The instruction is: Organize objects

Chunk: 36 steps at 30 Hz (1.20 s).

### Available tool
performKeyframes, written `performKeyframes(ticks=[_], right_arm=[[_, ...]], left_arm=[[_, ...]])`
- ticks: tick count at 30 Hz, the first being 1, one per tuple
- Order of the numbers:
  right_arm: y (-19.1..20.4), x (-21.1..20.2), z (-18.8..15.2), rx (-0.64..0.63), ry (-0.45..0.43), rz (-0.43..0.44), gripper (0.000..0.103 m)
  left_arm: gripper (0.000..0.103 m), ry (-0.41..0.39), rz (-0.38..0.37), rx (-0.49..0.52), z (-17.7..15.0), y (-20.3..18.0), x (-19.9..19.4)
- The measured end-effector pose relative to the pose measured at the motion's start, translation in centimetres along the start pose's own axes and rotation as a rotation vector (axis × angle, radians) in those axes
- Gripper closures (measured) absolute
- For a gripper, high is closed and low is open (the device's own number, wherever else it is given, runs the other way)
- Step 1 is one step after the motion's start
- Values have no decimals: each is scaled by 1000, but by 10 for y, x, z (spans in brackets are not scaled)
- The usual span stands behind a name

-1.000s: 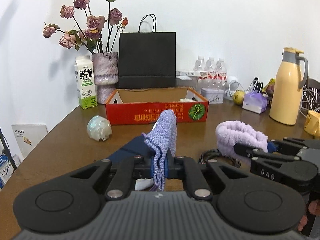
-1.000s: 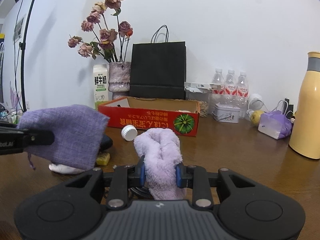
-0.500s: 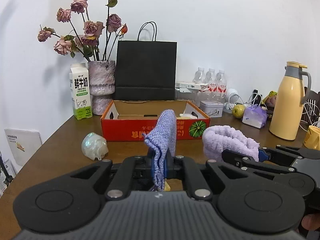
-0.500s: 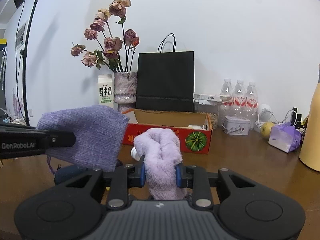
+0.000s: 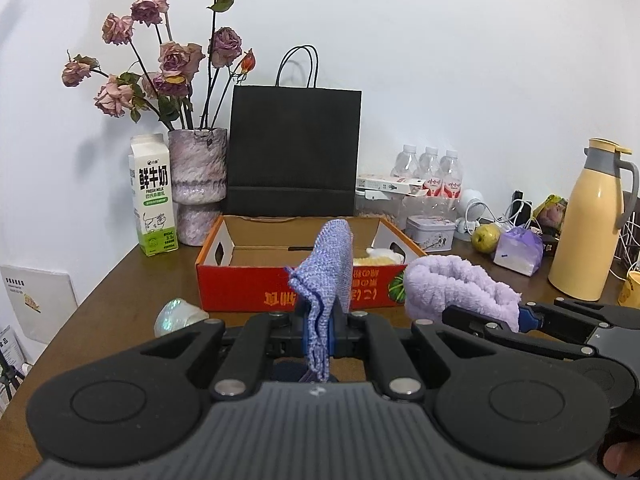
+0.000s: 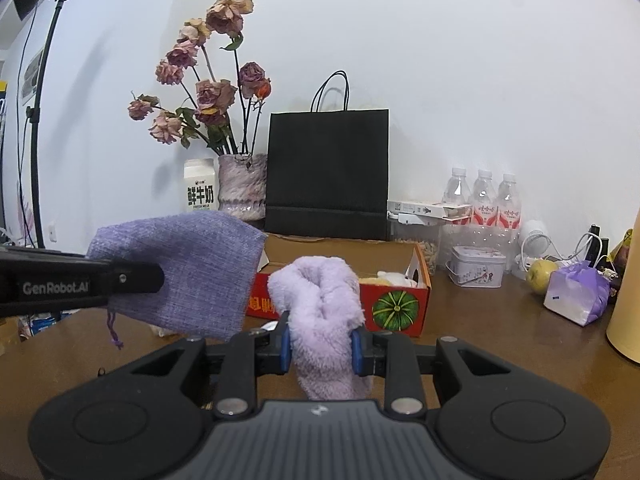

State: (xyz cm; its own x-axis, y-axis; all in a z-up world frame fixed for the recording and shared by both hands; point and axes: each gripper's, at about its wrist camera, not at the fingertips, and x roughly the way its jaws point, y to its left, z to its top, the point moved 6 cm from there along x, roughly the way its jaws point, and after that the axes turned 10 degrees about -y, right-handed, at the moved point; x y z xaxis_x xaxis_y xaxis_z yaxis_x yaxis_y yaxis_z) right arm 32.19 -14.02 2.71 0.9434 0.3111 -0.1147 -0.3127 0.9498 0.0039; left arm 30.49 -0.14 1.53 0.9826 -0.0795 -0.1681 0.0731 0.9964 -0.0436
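Left hand-held gripper (image 5: 320,336) pinches a limp woven lilac pouch (image 5: 326,276); right hand-held gripper (image 6: 320,346) squeezes a fluffy lavender towel (image 6: 322,316) (soft, probably light), held mid-fold

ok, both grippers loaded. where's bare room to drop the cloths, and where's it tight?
The red box has bare floor across its left and middle; its right end holds something pale yellow. Bare tabletop lies right of the box, bordered by the tin and purple packet. Crowded: the back right by the bottles, cables and thermos.
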Motion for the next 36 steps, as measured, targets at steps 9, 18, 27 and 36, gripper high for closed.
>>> performKeyframes(ticks=[9,18,27,36], right_arm=[[-5,30,13,3,-10,-4,77],[-10,61,25,21,-19,-6,77],[-17,95,38,46,-41,-2,77],[-17,128,46,52,-47,30,77]], left_arm=[[94,-3,-3,-4,10,2,26],[94,-12,-3,-16,25,7,63],[94,-28,-15,-53,37,8,96],[94,-24,-22,-73,42,16,128]])
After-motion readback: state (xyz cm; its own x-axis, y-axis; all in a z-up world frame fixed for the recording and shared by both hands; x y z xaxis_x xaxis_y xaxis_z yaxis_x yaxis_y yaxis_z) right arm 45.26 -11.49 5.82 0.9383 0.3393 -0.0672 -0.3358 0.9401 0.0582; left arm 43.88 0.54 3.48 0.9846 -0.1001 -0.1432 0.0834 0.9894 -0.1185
